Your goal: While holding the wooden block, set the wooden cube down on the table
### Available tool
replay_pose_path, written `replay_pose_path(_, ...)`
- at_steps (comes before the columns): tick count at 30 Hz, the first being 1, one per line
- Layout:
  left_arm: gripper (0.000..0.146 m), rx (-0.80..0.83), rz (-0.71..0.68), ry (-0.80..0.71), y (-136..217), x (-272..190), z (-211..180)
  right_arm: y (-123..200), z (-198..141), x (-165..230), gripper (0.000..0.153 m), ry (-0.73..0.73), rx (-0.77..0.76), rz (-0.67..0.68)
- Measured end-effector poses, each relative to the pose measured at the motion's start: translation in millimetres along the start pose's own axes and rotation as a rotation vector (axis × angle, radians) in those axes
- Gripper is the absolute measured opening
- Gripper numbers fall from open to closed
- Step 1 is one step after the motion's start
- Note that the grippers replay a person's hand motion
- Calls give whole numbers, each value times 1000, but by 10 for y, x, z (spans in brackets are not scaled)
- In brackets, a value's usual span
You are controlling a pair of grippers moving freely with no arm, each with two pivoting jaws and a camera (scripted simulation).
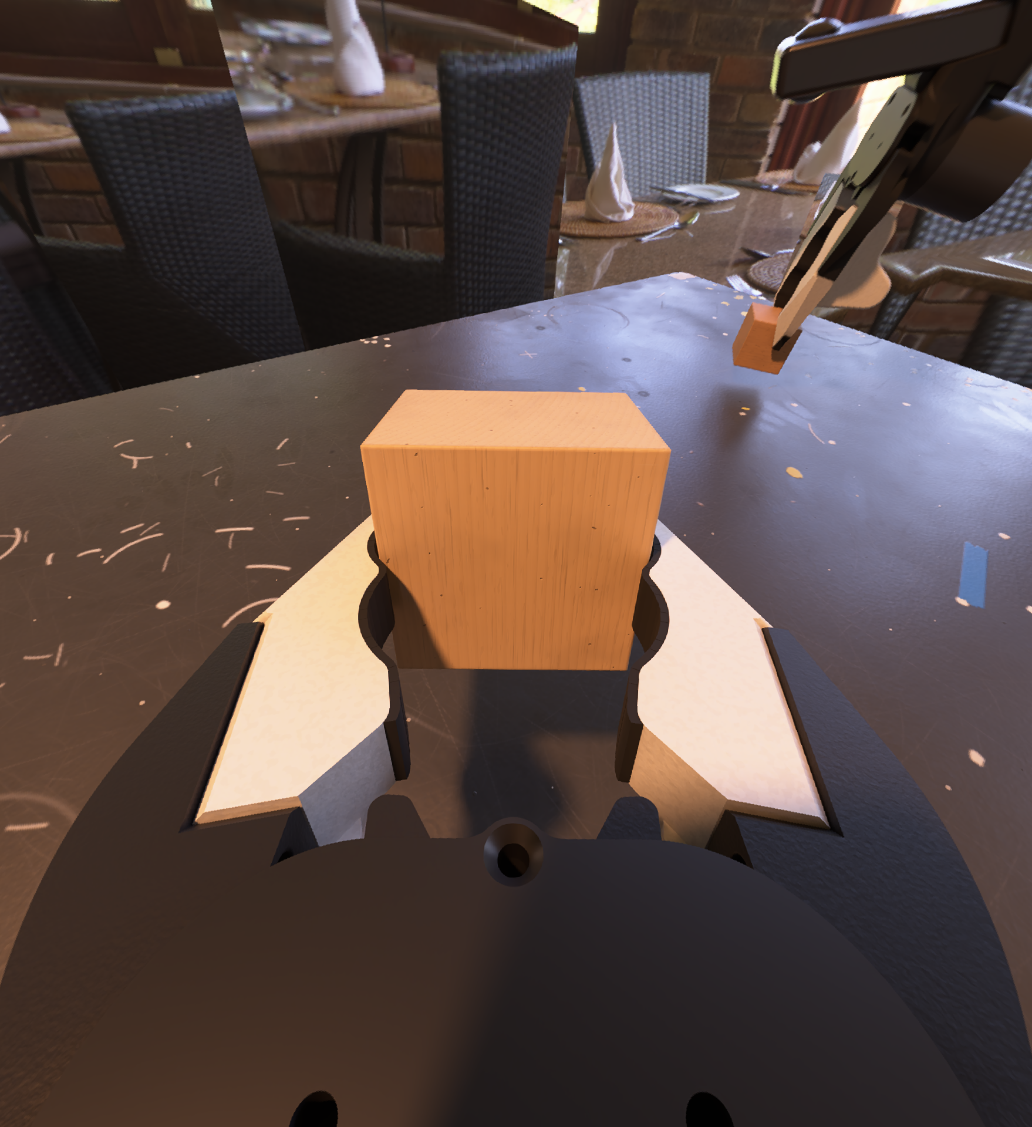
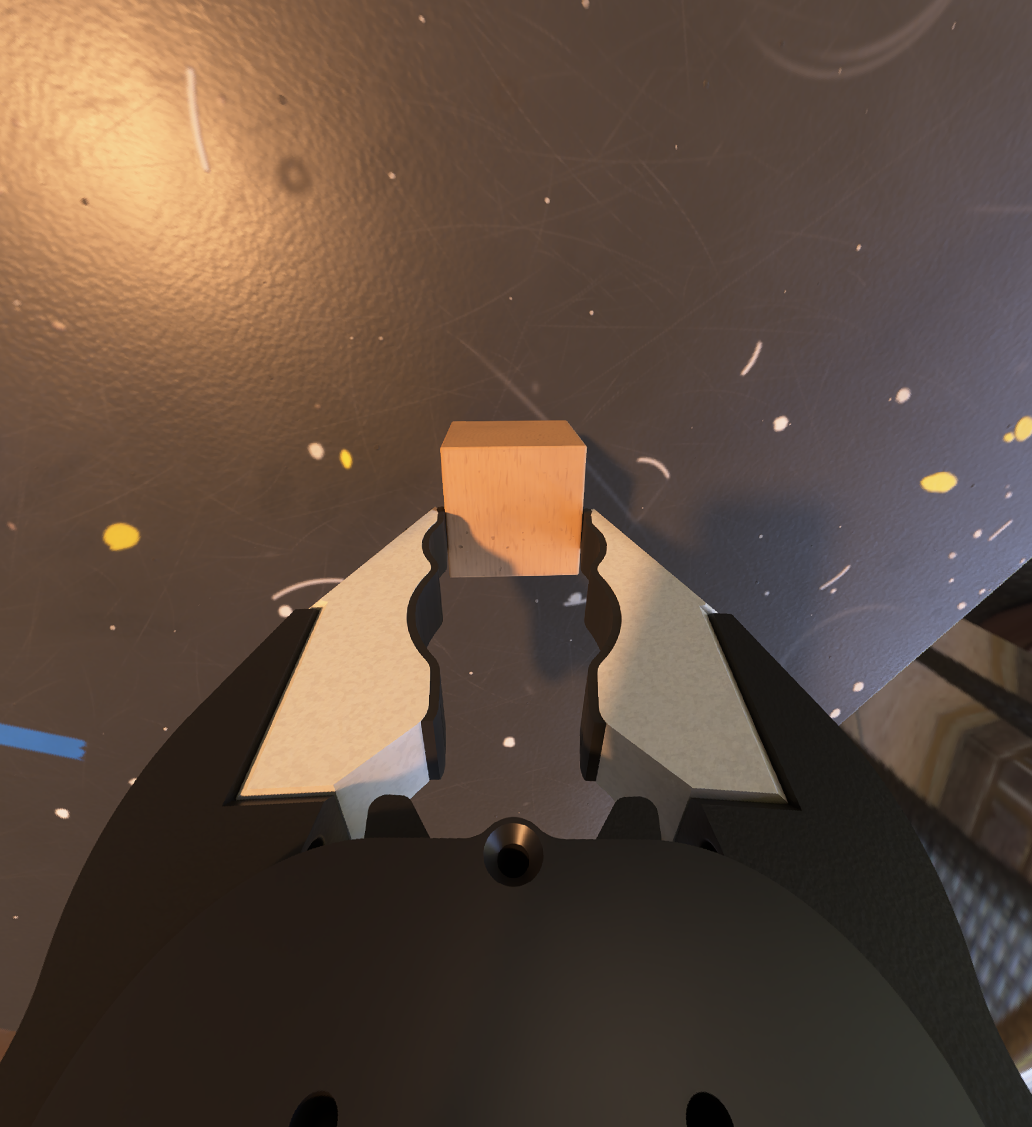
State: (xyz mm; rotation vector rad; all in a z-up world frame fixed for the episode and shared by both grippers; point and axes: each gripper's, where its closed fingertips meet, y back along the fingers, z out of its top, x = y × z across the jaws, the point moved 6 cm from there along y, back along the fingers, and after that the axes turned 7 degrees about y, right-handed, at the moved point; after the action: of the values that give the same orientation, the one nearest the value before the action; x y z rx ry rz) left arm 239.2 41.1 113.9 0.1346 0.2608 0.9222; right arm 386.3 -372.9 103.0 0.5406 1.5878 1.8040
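My left gripper (image 1: 513,540) is shut on a large wooden block (image 1: 513,549), gripping its two sides near the fingertips over the dark table (image 1: 196,579). I cannot tell whether the block touches the table. My right gripper (image 2: 513,515) is shut on a small wooden cube (image 2: 512,500) at its fingertips. In the left wrist view the right gripper (image 1: 783,341) points steeply down at the far right and holds the cube (image 1: 756,341) a little above the table, with the cube's shadow below it.
The table is scratched and paint-specked, with a strip of blue tape (image 1: 972,573) on it, also in the right wrist view (image 2: 19,745). The table's far edge (image 1: 379,338) has dark wicker chairs (image 1: 184,201) behind it. Another table's edge (image 2: 989,610) runs at lower right.
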Motion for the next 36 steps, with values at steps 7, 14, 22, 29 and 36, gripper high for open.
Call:
replay_pose_path(7,80,-5,8,-16,9,-5,14,-132,11,-58,44,-43,77,17)
replay_pose_path(14,80,-15,-1,-3,14,-9,23,-173,51,-37,44,-25,98,14)
replay_pose_path(22,80,-31,-19,34,28,5,32,-36,76,-103,63,-23,35,-81)
replay_pose_path(29,80,-34,1,27,39,25,38,910,361,32,79,-49,-492,-205)
replay_pose_path(36,80,-60,66,20,132,123,109,1278,684,1189,76,14,-1038,-125)
